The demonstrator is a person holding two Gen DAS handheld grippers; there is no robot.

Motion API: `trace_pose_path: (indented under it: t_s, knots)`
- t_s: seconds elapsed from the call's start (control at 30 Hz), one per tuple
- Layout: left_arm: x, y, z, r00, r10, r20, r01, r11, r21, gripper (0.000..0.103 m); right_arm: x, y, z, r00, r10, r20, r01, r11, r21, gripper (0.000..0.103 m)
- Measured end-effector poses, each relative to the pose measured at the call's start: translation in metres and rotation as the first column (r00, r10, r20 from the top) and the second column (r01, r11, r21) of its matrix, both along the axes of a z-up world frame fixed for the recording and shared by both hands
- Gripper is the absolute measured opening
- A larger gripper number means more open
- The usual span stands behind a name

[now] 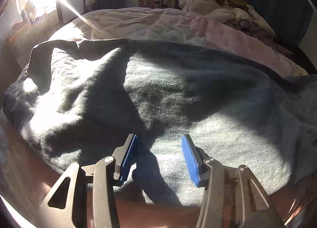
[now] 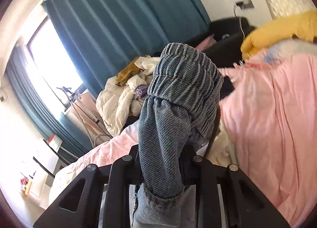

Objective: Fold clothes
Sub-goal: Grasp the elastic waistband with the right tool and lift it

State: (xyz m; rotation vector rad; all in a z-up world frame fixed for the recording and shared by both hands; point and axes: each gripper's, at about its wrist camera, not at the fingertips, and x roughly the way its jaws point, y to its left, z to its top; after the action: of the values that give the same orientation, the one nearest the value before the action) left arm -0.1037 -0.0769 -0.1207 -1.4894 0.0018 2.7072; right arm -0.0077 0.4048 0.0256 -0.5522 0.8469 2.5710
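Observation:
A dark grey-blue denim garment [image 1: 158, 97] lies spread and wrinkled on the bed, filling most of the left wrist view. My left gripper [image 1: 159, 158] is open, its blue pads just above the garment's near edge, holding nothing. My right gripper [image 2: 160, 160] is shut on a bunched part of the denim garment [image 2: 178, 97]; its elastic ribbed waistband stands up in front of the camera and hides the fingertips.
The bed has a pink and white quilt [image 2: 277, 113] [image 1: 158, 24]. A heap of cream clothes [image 1: 214, 8] [image 2: 122, 99] lies at its far side. A yellow plush [image 2: 281, 30], teal curtains [image 2: 122, 20] and a bright window [image 2: 53, 59] are beyond.

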Motion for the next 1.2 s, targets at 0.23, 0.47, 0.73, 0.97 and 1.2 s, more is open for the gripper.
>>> trace_pose_path:
  t_s: [0.23, 0.47, 0.73, 0.97, 1.2]
  knots:
    - [-0.005, -0.006, 0.022, 0.998, -0.013, -0.066, 0.01, 0.998, -0.057, 0.048, -0.012, -0.099, 0.043, 0.996, 0.072, -0.061, -0.058, 0.976, 0.212, 0.023]
    - [-0.006, -0.043, 0.065, 0.985, -0.005, -0.172, 0.006, 1.0, 0.003, 0.048, -0.032, -0.217, 0.054, 0.98, 0.181, -0.076, -0.136, 0.905, 0.404, 0.023]
    - [-0.003, -0.112, 0.078, 0.965, 0.144, -0.218, -0.127, 0.988, 0.091, 0.048, -0.056, -0.34, 0.015, 0.948, 0.319, -0.013, -0.265, 0.808, 0.526, 0.021]
    - [-0.006, -0.138, 0.069, 0.949, 0.236, -0.211, -0.208, 0.967, 0.148, 0.048, -0.07, -0.424, -0.066, 0.877, 0.443, 0.187, -0.463, 0.671, 0.58, 0.021]
    - [-0.011, -0.131, 0.064, 0.955, 0.205, -0.217, -0.168, 0.97, 0.176, 0.048, -0.059, -0.468, -0.147, 0.767, 0.499, 0.403, -0.634, 0.49, 0.599, 0.021]
